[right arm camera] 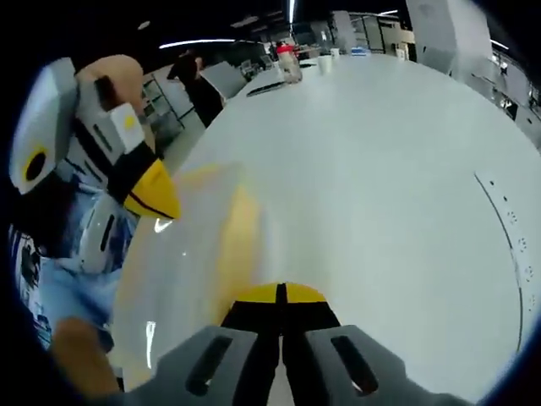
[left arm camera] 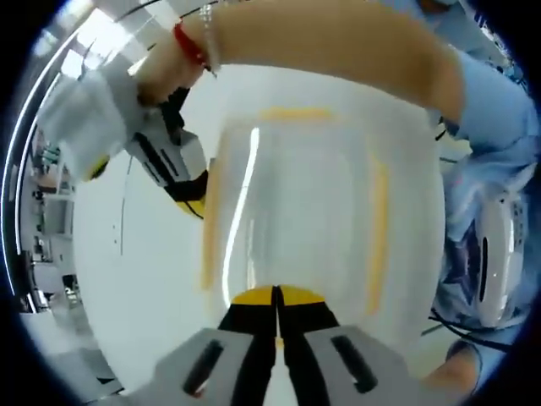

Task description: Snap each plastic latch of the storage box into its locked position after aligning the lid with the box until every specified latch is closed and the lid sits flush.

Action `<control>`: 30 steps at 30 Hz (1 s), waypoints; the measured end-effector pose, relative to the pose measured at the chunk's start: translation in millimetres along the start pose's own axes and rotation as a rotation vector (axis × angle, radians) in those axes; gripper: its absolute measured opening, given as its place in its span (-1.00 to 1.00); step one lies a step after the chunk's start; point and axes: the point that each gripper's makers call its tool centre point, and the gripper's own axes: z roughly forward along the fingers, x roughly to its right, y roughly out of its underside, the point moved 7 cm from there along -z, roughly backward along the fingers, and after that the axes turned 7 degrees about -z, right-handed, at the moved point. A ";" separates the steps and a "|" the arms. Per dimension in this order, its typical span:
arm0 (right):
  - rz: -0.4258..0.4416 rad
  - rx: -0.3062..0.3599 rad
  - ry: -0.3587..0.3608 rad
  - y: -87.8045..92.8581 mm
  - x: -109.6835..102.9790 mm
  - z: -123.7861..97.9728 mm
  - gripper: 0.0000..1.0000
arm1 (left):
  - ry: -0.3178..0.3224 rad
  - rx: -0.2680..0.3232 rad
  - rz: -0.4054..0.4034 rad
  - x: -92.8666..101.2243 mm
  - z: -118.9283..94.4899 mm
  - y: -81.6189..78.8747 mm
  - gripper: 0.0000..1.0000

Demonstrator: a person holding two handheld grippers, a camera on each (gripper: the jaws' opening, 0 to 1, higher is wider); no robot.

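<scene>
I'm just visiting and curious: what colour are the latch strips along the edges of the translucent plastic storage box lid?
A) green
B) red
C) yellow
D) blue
C: in the left gripper view, the translucent plastic storage box lid has yellow latch strips along its edges, and the left gripper presses its jaws closed at the near edge.

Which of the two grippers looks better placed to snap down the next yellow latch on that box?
Probably the left gripper: its closed jaws meet right at the near yellow latch of the storage box lid. The right gripper sits beside the lid's side latch, but contact is unclear.
</scene>
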 end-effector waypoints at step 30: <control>-0.218 0.222 0.620 -16.3 9.9 -34.7 -0.77 | 0.104 0.409 0.073 -3.8 -2.7 24.8 -1.00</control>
